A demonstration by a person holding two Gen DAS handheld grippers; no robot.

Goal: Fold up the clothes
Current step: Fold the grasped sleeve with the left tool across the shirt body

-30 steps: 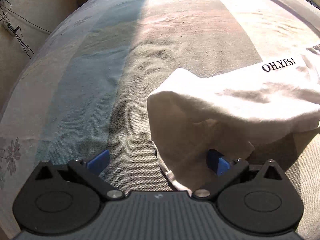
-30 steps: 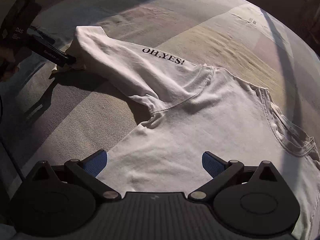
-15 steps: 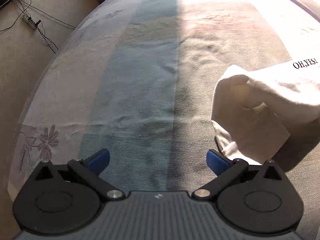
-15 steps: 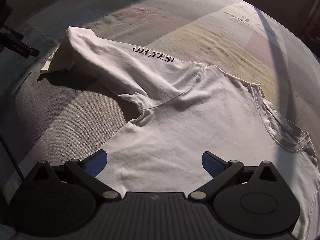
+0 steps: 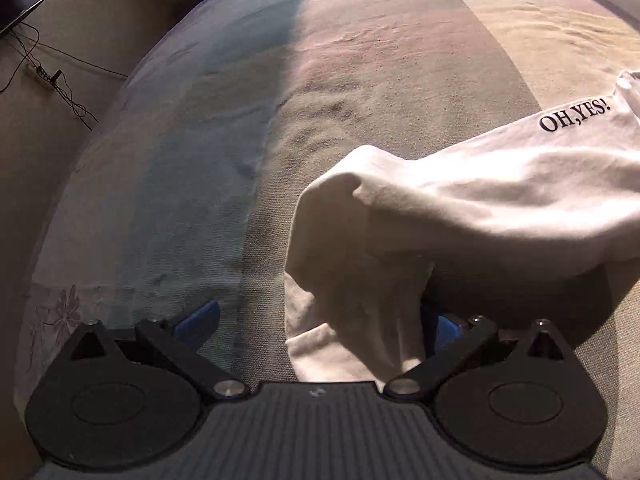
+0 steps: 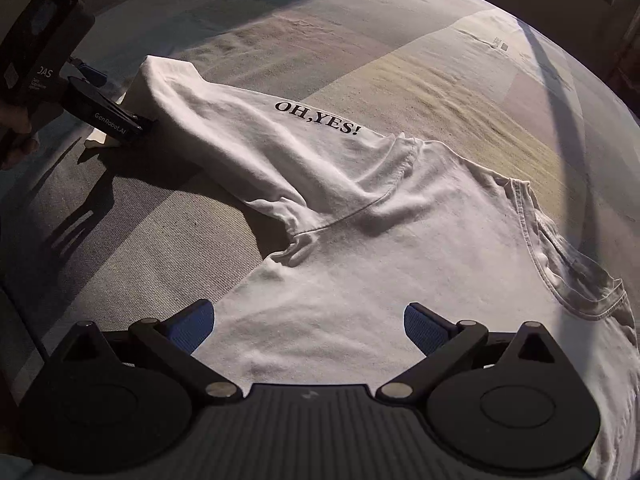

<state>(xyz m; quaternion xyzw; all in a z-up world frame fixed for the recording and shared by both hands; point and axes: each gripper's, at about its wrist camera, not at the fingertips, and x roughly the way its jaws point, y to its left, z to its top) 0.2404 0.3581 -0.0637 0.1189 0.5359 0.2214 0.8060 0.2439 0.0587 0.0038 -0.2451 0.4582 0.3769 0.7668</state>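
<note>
Left wrist: left gripper (image 5: pixel 320 322), jaws wide, straddles the white T-shirt (image 5: pixel 460 208) sleeve cuff on the striped bedspread (image 5: pixel 200 184); cables (image 5: pixel 52 80) beyond its edge. Right wrist: right gripper (image 6: pixel 308 324) gapes empty over the shirt's body.

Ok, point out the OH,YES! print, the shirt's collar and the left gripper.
OH,YES! print (image 6: pixel 318 118), right wrist view, middle of lettering.
collar (image 6: pixel 560 264), right wrist view, ribbed neckline edge.
left gripper (image 5: pixel 316 320), left wrist view, between fingertips.
</note>
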